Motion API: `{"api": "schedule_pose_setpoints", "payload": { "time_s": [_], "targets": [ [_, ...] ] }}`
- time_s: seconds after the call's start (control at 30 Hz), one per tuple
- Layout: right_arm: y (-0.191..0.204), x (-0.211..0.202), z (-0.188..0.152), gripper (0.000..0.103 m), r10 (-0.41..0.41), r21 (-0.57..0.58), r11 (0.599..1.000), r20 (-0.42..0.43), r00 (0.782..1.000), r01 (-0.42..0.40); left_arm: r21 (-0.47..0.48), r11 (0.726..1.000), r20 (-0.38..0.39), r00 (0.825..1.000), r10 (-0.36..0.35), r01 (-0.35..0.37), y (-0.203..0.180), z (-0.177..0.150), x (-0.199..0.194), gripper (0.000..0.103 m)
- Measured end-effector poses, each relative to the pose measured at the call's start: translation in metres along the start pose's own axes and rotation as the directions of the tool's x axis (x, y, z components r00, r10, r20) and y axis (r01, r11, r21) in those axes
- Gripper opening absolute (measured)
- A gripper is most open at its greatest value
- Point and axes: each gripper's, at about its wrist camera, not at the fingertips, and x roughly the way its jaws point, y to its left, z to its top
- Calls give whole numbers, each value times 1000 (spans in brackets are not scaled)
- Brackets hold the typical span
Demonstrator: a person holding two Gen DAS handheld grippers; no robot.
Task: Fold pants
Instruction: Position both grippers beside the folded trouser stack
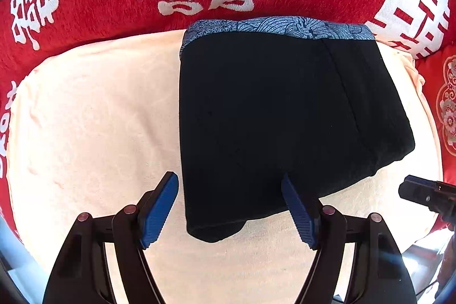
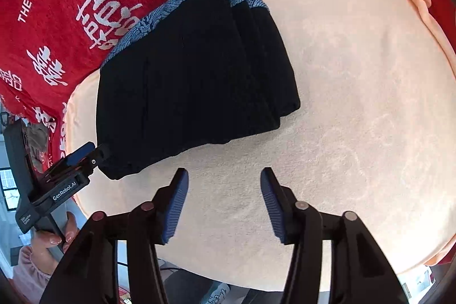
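Red woven blanket with white characters [image 1: 94,4] filling the top of both frames; pale peach terry towel [image 1: 94,110] spread over it as the work surface.

Black fabric pants with blue patterned waistband [image 1: 270,110] lying centre to right of centre in the left wrist view, upper left in the right wrist view [image 2: 185,76]. Already folded into a compact stack, several layers visible at the right edge, waistband at the far side against the red blanket. Probably near done: one last fold or a tidy-up left.

Left gripper [image 1: 230,207] wide open, nothing held, blue ribbed pads straddling the near bottom corner of the pants; right pad over or touching the fabric, can't tell which. Right gripper [image 2: 225,204] also wide open and empty, over bare towel at lower centre, well apart from the stack.

For the step in hand:
- close left on the near hem only after catching all layers, not just the top one
- bring right across to the near right corner, matching grip
- lift both together, low and level, then lay toward the waistband
- keep edges aligned; stack likely to slide on terry if dragged
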Motion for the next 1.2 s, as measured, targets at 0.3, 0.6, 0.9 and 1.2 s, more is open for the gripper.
{"api": "schedule_pose_setpoints", "payload": {
  "time_s": [0.3, 0.6, 0.9, 1.2],
  "targets": [
    [34, 7, -21, 83, -140, -99, 985, 17, 990, 141, 17, 997, -39, 996, -75, 76, 21, 0, -1, 76],
    [41, -4, -21, 83, -173, -72, 982, 50, 984, 176, 20, 996, -28, 996, -83, 84, 44, 2, -3, 76],
    [21, -20, 13, 83, -192, -44, 979, 95, 977, 197, -48, 997, 4, 998, -57, 57, 53, 22, -6, 76],
    [-6, -29, 51, 84, -141, -79, 986, 48, 989, 145, -116, 988, -60, 993, -106, 99, 62, 46, 14, 76]
  ]
}}
